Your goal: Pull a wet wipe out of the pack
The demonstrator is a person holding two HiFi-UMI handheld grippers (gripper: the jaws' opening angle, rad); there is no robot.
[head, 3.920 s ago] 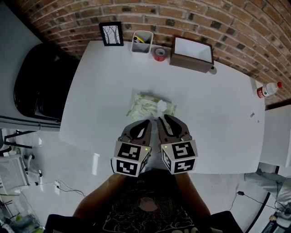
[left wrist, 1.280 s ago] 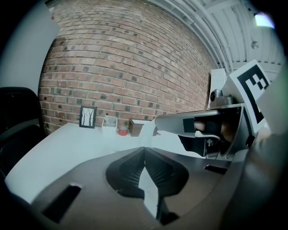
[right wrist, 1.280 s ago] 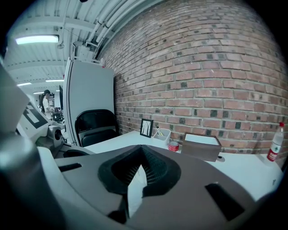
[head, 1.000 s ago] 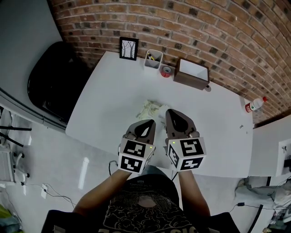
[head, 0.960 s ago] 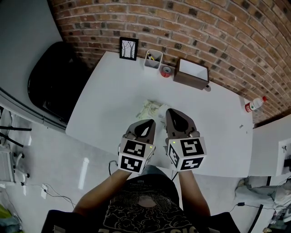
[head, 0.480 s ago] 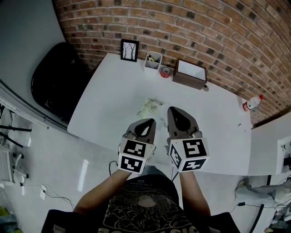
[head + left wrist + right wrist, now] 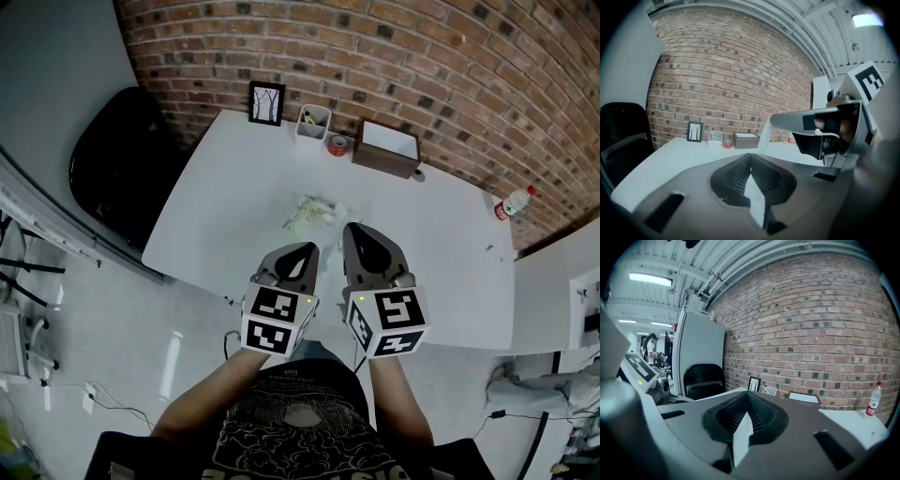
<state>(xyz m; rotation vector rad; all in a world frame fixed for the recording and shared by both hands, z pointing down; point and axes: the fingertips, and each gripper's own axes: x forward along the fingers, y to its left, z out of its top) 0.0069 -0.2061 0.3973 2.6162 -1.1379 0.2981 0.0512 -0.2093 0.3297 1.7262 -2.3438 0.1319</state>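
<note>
The pale green wet wipe pack [image 7: 312, 214] lies on the white table [image 7: 225, 187], with a white wipe [image 7: 338, 210] sticking up at its right end. Both grippers hang side by side high above the table's near edge, short of the pack and not touching it. In both gripper views the jaws meet at the tips with nothing between them: my left gripper [image 7: 306, 250] [image 7: 750, 157] is shut, and so is my right gripper [image 7: 353, 231] [image 7: 748, 396]. Neither gripper view shows the pack; both look level at the brick wall.
Along the table's far edge stand a framed picture [image 7: 266, 102], a white pen cup [image 7: 313, 122], a red tape roll [image 7: 336, 144] and a brown box [image 7: 386, 148]. A bottle [image 7: 511, 202] stands at the right. A black chair [image 7: 117, 164] sits left of the table.
The view has pulled back and up, so the table and pack look smaller and farther away. Both grippers stay shut and side by side, now farther from the pack.
</note>
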